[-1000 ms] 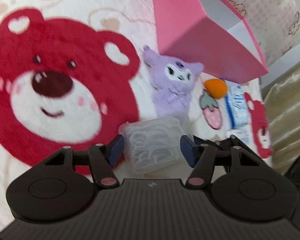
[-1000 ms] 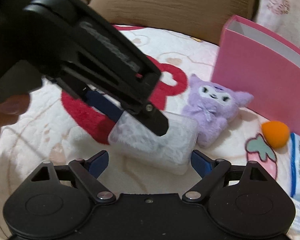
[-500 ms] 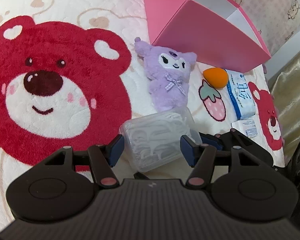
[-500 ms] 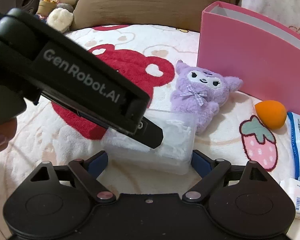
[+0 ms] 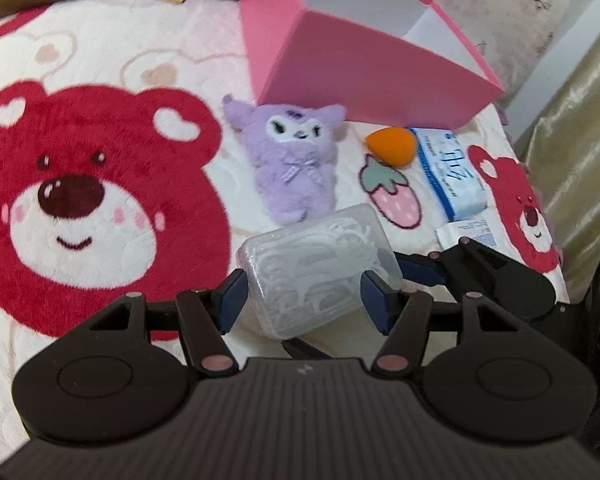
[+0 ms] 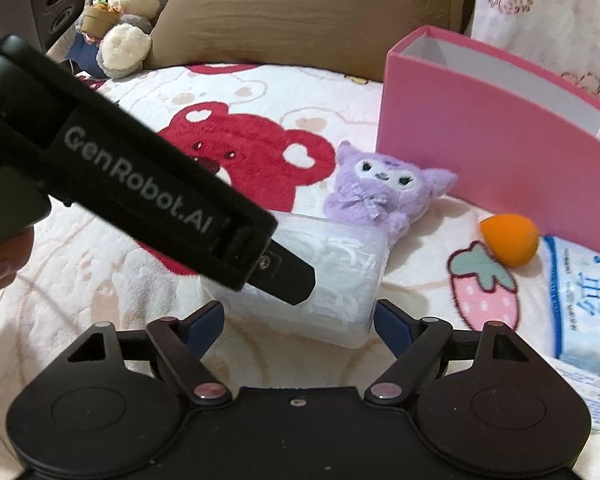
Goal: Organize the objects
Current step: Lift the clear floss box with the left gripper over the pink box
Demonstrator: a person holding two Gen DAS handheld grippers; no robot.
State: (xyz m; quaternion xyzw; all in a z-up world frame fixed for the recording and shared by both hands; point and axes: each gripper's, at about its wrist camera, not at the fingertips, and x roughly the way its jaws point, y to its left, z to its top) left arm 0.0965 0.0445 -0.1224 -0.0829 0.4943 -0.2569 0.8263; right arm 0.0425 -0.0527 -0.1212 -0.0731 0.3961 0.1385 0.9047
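Note:
A clear plastic box of white floss picks (image 5: 320,268) lies on the bear-print blanket, also in the right wrist view (image 6: 320,280). My left gripper (image 5: 306,296) is shut on this box, its blue pads touching both sides. My right gripper (image 6: 298,320) is open, its fingers standing on either side of the same box from the other direction. A purple plush (image 5: 296,160) lies just beyond the box. An orange sponge (image 5: 392,146) and a blue tissue pack (image 5: 452,172) lie to the right. An open pink box (image 5: 364,64) stands behind them.
A white sachet (image 5: 466,232) lies by the tissue pack. A brown pillow (image 6: 312,12) and a grey bunny plush (image 6: 128,20) sit at the back. A gold curtain (image 5: 580,140) hangs past the bed's right edge.
Both cameras have risen and pulled back a little with the floss box between the left pads. The right gripper stays open around it.

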